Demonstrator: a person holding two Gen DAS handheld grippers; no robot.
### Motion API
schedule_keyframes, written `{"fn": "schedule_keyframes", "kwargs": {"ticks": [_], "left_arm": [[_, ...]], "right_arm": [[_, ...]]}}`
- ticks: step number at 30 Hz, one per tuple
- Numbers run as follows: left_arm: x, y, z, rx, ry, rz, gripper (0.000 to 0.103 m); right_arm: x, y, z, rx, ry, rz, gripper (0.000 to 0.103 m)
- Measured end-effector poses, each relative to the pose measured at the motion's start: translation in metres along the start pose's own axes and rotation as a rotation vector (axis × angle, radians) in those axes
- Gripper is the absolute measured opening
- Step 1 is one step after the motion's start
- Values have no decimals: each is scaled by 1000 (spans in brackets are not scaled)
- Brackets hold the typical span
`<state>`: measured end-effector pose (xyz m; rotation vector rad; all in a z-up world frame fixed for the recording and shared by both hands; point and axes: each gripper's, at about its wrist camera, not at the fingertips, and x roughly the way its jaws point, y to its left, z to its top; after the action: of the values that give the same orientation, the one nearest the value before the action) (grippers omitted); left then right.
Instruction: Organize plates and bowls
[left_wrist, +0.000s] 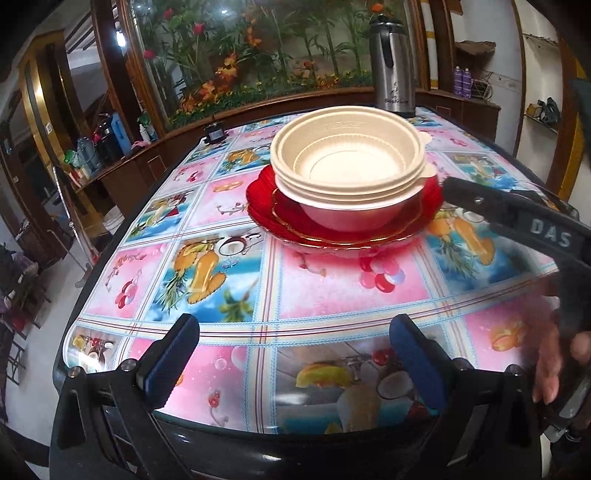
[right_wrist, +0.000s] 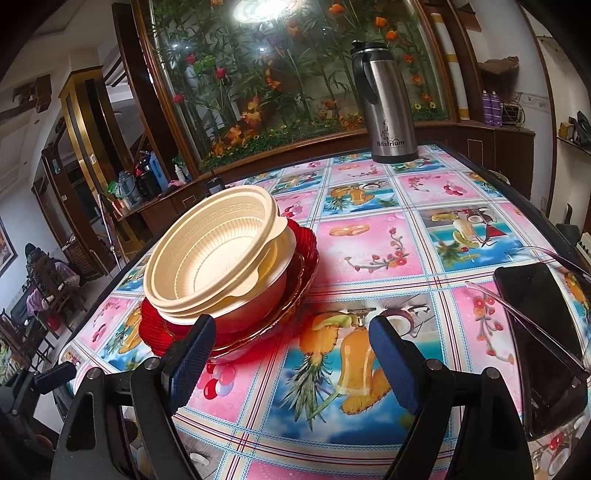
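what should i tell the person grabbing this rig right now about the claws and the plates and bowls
Left claw: open, empty, held low over the near edge of the table, aimed at the stack.
Right claw: open, empty, its left finger close to the stack's near rim; contact cannot be told.
Cream bowls: nested together, sitting on the red plates, which are stacked near mid-table.
Done: all visible plates and bowls look gathered into one pile.
Left: probably nothing more than a check that the stack is steady. The steel flask and phone stand apart from it.

Nested cream bowls (left_wrist: 349, 162) upright, stacked on red plates (left_wrist: 266, 206)
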<state>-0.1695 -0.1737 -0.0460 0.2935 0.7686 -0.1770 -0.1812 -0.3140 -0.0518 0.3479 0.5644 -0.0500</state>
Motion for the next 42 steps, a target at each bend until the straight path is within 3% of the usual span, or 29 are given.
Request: {"fn": "schedule_keyframes", "kwargs": {"ticks": [14,25,42], "left_arm": [[21,3,15,-26,54,64,103],[32,10,24,-52,48,31,103],[34,37,7,-90,55,7,103]], "right_arm": [[1,2,0,-2,15,13,88],[3,1,0,-11,17,30,88],[7,0,2,10,31,-7,88]]}}
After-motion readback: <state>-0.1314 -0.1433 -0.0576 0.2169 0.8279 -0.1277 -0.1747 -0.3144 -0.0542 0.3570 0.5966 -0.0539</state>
